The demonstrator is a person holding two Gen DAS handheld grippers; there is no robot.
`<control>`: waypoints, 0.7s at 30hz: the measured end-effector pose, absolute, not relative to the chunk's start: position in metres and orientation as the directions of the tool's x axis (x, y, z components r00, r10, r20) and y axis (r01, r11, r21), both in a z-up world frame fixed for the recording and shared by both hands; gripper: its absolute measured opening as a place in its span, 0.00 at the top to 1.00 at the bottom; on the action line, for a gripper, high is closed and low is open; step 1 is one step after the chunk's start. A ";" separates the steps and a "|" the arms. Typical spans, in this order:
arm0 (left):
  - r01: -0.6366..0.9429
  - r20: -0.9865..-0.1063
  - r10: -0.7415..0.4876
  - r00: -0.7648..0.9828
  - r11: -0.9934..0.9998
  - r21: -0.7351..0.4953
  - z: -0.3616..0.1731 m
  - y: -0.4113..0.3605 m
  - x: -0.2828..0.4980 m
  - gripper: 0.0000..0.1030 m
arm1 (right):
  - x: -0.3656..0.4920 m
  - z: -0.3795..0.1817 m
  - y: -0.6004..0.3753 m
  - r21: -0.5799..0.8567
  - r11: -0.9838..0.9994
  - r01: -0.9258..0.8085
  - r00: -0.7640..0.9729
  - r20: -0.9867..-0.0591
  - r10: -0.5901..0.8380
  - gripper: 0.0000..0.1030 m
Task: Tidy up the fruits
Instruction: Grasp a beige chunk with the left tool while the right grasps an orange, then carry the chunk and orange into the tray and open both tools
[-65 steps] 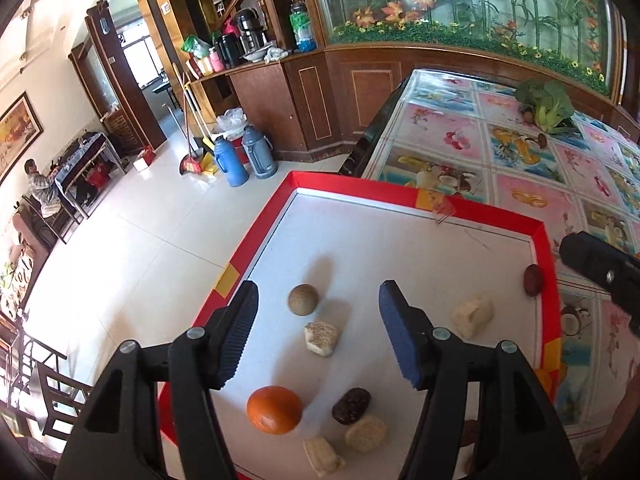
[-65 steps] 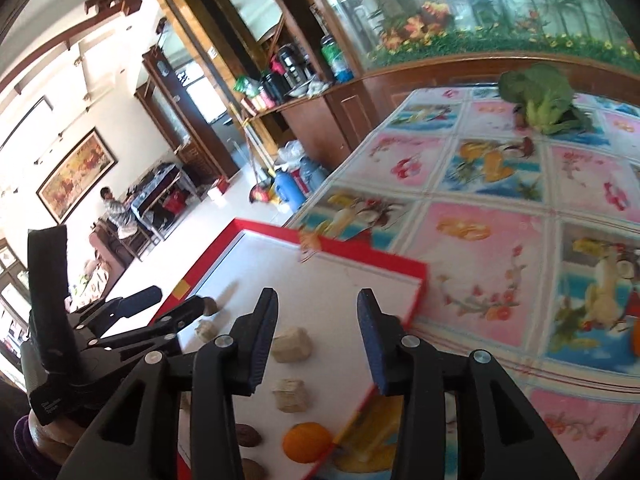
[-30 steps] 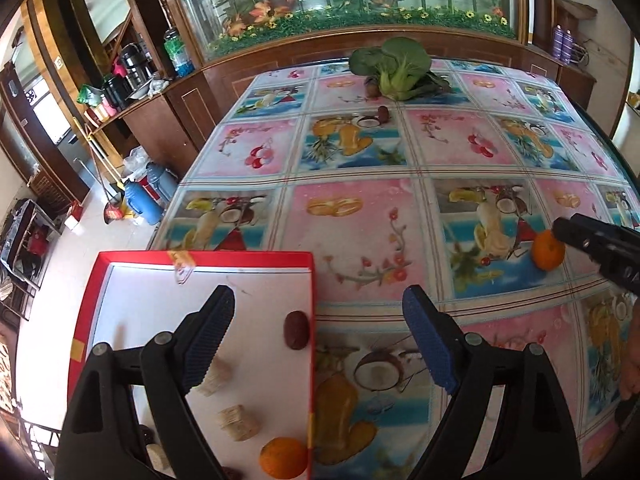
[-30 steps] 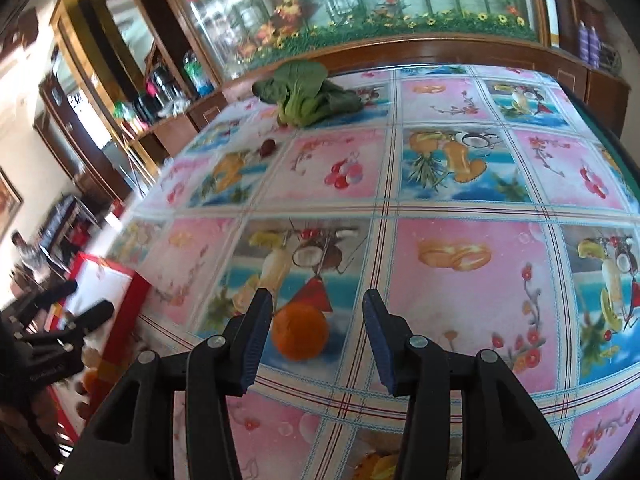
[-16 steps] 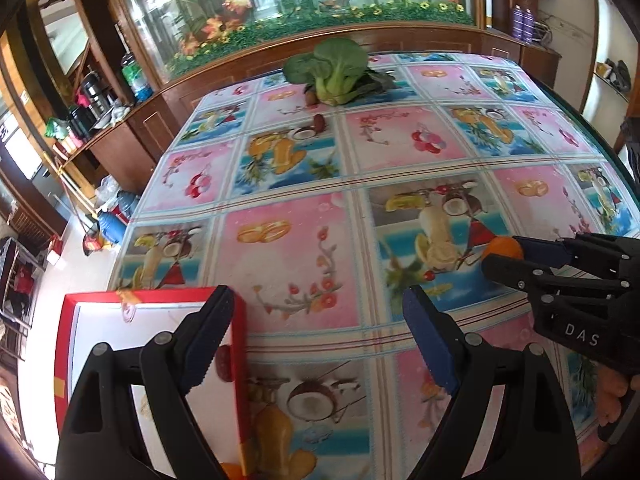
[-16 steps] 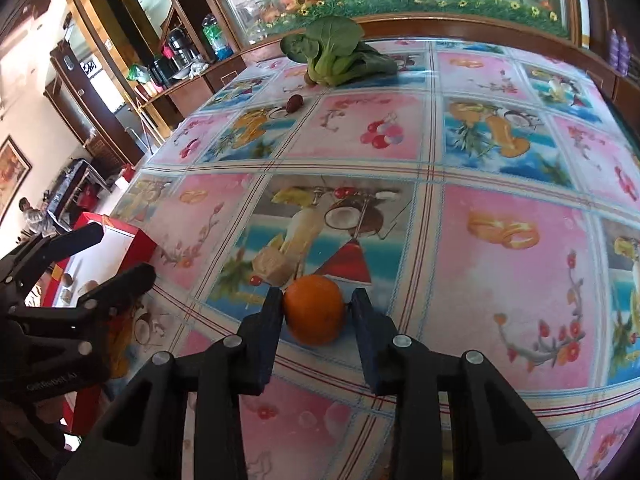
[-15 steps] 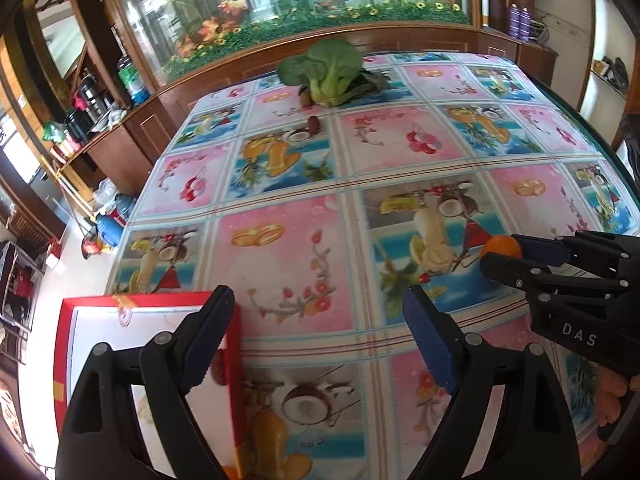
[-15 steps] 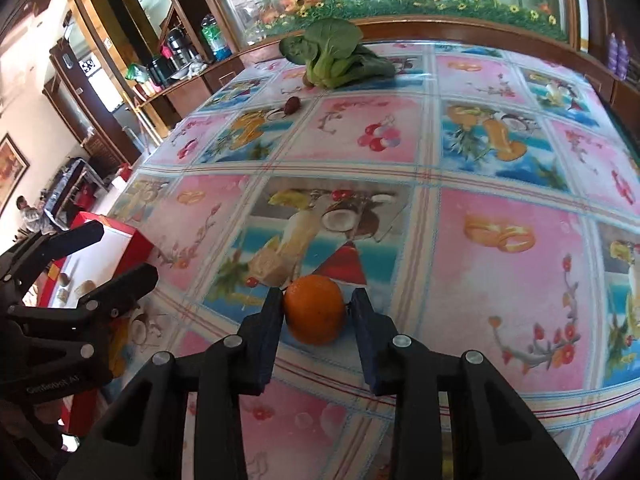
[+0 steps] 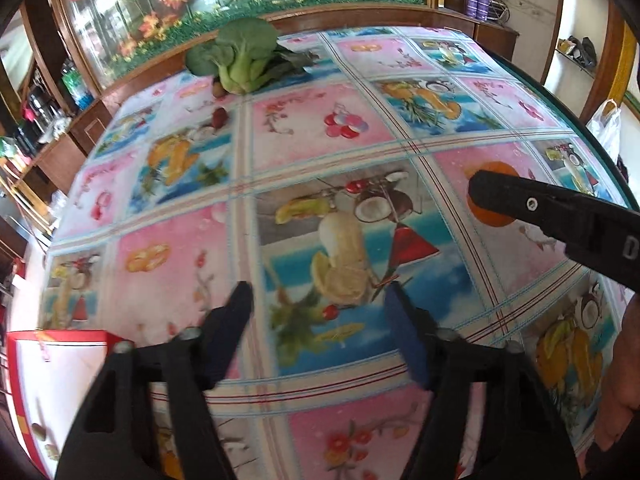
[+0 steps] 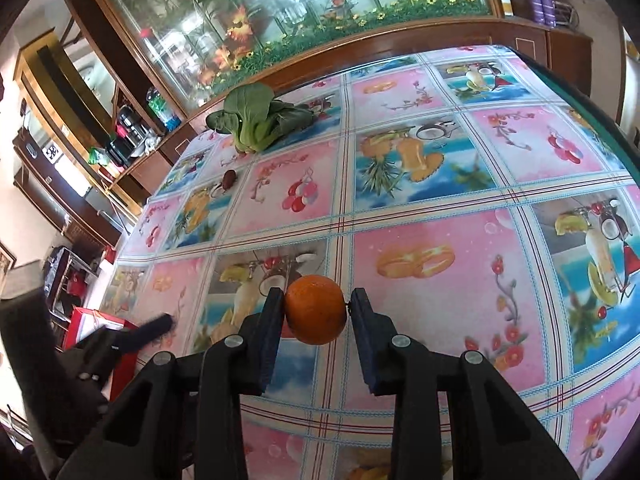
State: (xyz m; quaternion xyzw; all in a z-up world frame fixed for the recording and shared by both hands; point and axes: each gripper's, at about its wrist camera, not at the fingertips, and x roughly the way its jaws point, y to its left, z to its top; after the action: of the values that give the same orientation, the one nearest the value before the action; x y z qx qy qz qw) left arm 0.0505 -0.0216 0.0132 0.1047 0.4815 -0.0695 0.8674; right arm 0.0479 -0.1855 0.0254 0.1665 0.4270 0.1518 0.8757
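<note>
Right tongs (image 10: 316, 310): we see both pads clamped on an orange (image 10: 316, 308), one pad on each side of it, the fruit sitting at the very tips.
Left tongs (image 9: 320, 308): jaws part open with nothing between them; they have just been closing, and they hover over the patterned tablecloth (image 9: 320, 128).
Orange's place: in the right tongs' grip, low over the cloth; whether it touches the cloth we cannot tell.
Red tray (image 9: 60, 336): at the table's left edge, white inside, a few small pieces in it.
Key relation: the tray lies to the left of the held orange, beyond the left tongs, which are the nearer to it.
Judgement: the orange, being round, has no long axis to align.
Also on the table: a head of bok choy (image 10: 256, 120) and a small dark fruit (image 10: 229, 179) at the far side.
</note>
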 end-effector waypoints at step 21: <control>0.198 -0.798 -0.071 0.598 0.978 0.061 0.039 -0.014 0.021 0.76 | 0.051 0.023 -0.183 0.416 0.903 -0.111 0.607 -0.690 0.393 0.68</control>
State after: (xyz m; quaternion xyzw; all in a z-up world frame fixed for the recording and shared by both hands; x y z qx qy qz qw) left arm 0.0210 -0.0140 0.0390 0.0718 0.4418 -0.0753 0.8910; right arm 0.0512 -0.1829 0.0233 0.1680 0.4193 0.1430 0.8806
